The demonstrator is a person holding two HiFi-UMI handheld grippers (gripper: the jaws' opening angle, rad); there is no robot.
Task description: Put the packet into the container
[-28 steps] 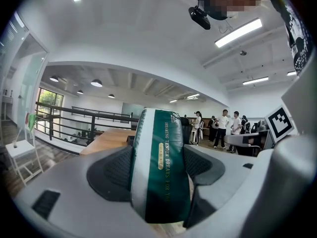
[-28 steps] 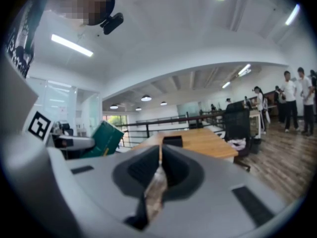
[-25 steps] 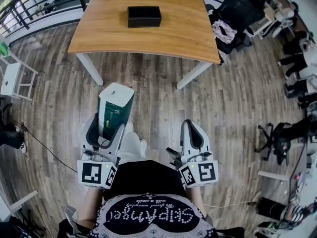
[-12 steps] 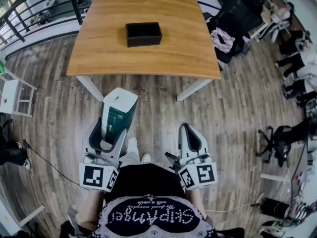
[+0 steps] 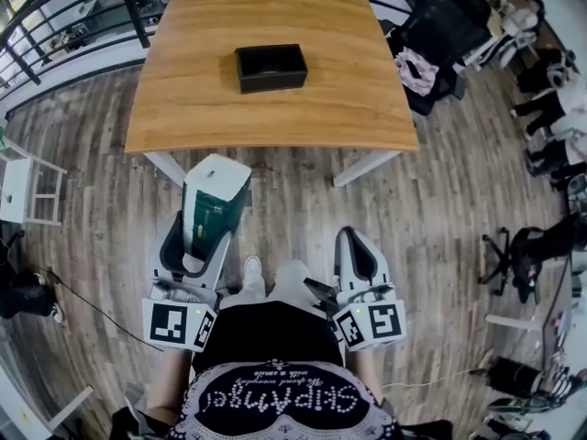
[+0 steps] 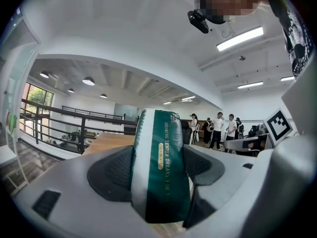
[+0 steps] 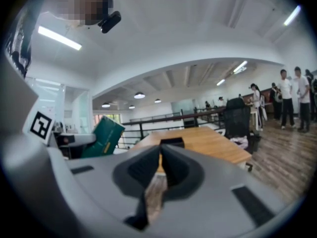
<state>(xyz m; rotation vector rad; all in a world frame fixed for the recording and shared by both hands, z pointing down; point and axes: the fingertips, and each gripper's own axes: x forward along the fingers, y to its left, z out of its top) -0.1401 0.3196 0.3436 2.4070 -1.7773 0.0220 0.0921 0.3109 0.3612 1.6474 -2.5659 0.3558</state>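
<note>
The left claw (image 5: 196, 244) is clamped on the dark green packet with white top (image 5: 213, 200), holding it upright above the wood-plank floor (image 5: 303, 200), short of the light wooden bench (image 5: 358, 90). The black rectangular open container (image 5: 271, 67) sits on that bench, well apart from the packet. The right claw (image 7: 159, 158) is closed on nothing.

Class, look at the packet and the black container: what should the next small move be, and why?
Probably step toward the table, carrying the left gripper forward. It is shut on the packet, while the black container sits on the tabletop well ahead, beyond a stretch of floor.
</note>
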